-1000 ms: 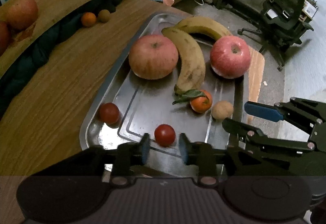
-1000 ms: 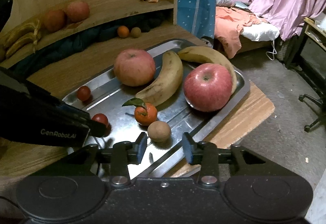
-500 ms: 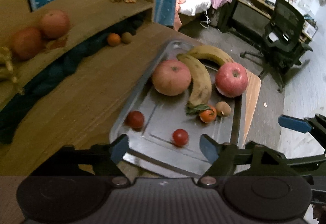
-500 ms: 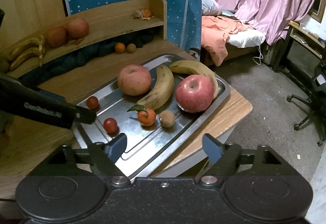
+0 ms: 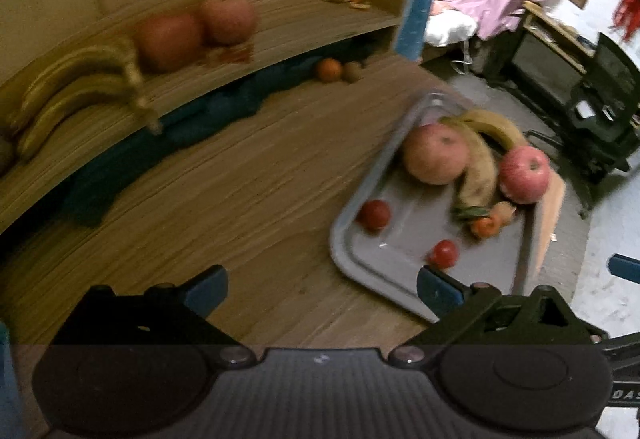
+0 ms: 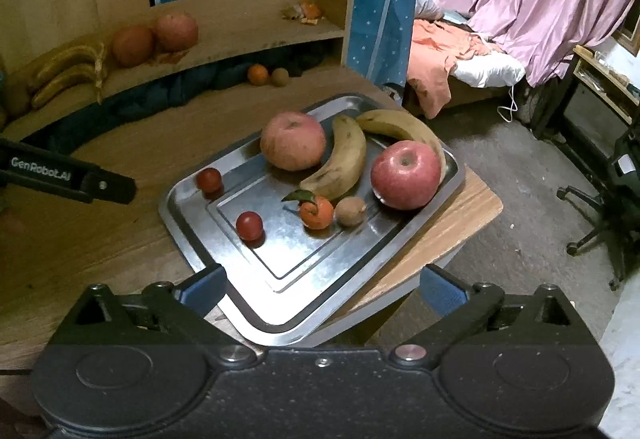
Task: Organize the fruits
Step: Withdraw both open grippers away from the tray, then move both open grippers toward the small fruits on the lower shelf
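Left gripper (image 5: 322, 285): jaws are spread wide, nothing is held. It is seen low in the left wrist view, over bare wood of the table (image 5: 200, 207), beside the tray; that view is blurred.
Right gripper (image 6: 322, 285): jaws are wide apart too, empty. It is placed at bottom centre of the right wrist view, just before the near corner of the tray (image 6: 288, 319).
Tray content: all fruit is seen in centre of the right wrist view. Pale apple (image 6: 293, 140) at upper left, red apple (image 6: 405, 174) at right, inner banana (image 6: 340, 159) between them, outer banana (image 6: 400, 127) curved behind the red apple. Tangerine w/ leaf (image 6: 317, 213) and brown kiwi (image 6: 350, 211) lie just beside each other. Far tomato (image 6: 208, 180) is on the left rim step, near tomato (image 6: 249, 226) on the flat centre.
Shelf (image 6: 240, 35): upper left of frame; bananas, 2 apples and peel scraps are already stored there. An orange and a kiwi are seen under it, on the table.
Step in hand: probably choice of first fruit & approach; no fruit is gripped yet.
How to do well: a free-lying small fruit should be taken first, e.g. near tomato. Jaws are to be centred around it, lowered straight, closed softly, because round fruit is expected to roll on smooth metal. The same kinds should be grouped.
Risk: tray corner hangs past the table edge at lower right, so downward pressure there is to be avoided.
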A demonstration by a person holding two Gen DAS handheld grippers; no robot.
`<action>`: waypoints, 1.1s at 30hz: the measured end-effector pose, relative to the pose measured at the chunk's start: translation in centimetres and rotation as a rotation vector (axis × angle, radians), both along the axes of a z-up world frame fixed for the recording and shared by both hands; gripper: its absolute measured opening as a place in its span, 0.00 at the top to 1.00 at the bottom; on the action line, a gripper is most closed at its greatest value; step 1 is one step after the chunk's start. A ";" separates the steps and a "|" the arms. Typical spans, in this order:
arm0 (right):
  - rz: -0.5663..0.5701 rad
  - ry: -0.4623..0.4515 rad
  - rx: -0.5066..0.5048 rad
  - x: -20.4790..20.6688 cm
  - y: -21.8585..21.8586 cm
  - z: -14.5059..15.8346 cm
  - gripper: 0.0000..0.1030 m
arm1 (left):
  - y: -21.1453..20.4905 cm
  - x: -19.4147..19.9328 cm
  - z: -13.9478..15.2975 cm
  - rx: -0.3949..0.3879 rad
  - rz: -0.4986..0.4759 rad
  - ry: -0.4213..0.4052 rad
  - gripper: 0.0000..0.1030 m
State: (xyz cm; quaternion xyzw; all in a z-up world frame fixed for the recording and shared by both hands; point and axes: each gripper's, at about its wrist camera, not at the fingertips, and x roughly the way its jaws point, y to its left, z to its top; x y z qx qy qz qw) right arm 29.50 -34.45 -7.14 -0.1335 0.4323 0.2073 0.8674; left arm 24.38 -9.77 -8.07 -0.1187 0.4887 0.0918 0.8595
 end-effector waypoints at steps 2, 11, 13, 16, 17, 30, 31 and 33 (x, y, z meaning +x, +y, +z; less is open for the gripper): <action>0.010 0.007 -0.009 0.0 0.3 0.0 0.01 | 0.8 -0.4 -0.2 0.008 0.033 0.012 0.00; 0.107 0.050 -0.060 0.4 3.2 -0.4 0.01 | 4.5 -1.8 -0.8 0.031 0.173 0.052 0.00; 0.128 0.049 -0.072 0.7 3.8 -0.4 0.01 | 5.2 -2.1 -0.8 0.029 0.202 0.055 0.00; 0.163 0.038 -0.084 1.0 4.7 -0.1 0.01 | 6.0 -2.4 -0.8 0.035 0.237 0.057 0.00; 0.175 0.034 -0.087 1.1 5.0 0.0 0.01 | 6.2 -2.4 -0.7 0.042 0.246 0.061 0.00; 0.326 -0.006 -0.044 2.8 8.6 1.0 0.01 | 9.3 -2.0 1.4 0.142 0.365 0.045 0.00; 0.336 -0.008 -0.037 2.9 8.8 1.0 0.01 | 9.4 -1.9 1.5 0.148 0.376 0.044 0.00; 0.354 -0.010 -0.022 3.1 9.3 1.0 0.01 | 9.8 -1.6 1.5 0.159 0.400 0.044 0.00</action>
